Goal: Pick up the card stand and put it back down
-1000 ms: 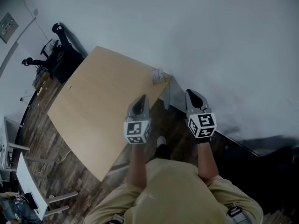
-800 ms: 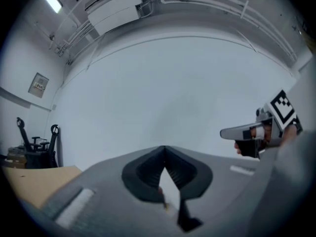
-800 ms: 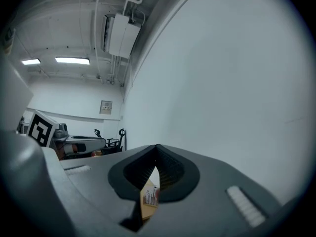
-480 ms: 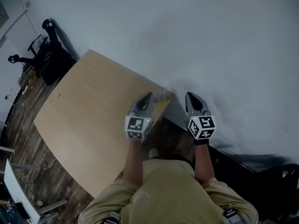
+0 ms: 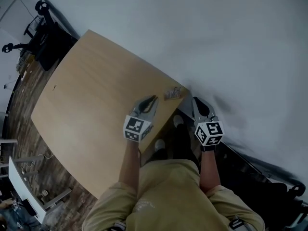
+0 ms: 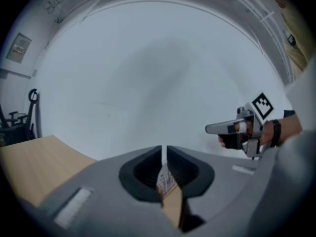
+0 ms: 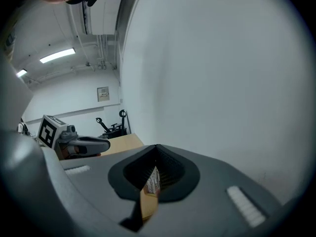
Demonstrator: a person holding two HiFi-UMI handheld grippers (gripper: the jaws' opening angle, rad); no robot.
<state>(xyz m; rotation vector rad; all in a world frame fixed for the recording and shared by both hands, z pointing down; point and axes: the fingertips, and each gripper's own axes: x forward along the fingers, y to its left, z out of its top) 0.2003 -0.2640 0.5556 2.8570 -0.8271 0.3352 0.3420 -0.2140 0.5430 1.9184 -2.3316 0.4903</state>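
The card stand (image 5: 172, 93) is a small clear holder with a printed card, standing at the corner of the light wooden table (image 5: 91, 95). My left gripper (image 5: 154, 99) hovers over the table edge just left of it. Its jaws are opening to a narrow slit with nothing between them. Through that slit in the left gripper view, the stand (image 6: 165, 179) shows ahead of the left gripper (image 6: 164, 149). My right gripper (image 5: 196, 100) hangs off the table to the stand's right, shut and empty. The stand (image 7: 152, 181) lies beyond the right gripper (image 7: 157, 148).
A white wall (image 5: 231, 42) runs close behind the table corner. Black wheeled chairs (image 5: 45, 37) stand at the far left on the dark wood floor. A white desk (image 5: 19, 177) is at the lower left. The person's shoes (image 5: 160, 145) show under the table edge.
The person has stepped closer to the table corner. Both grippers now sit nearer the card stand, the left one over the tabletop.
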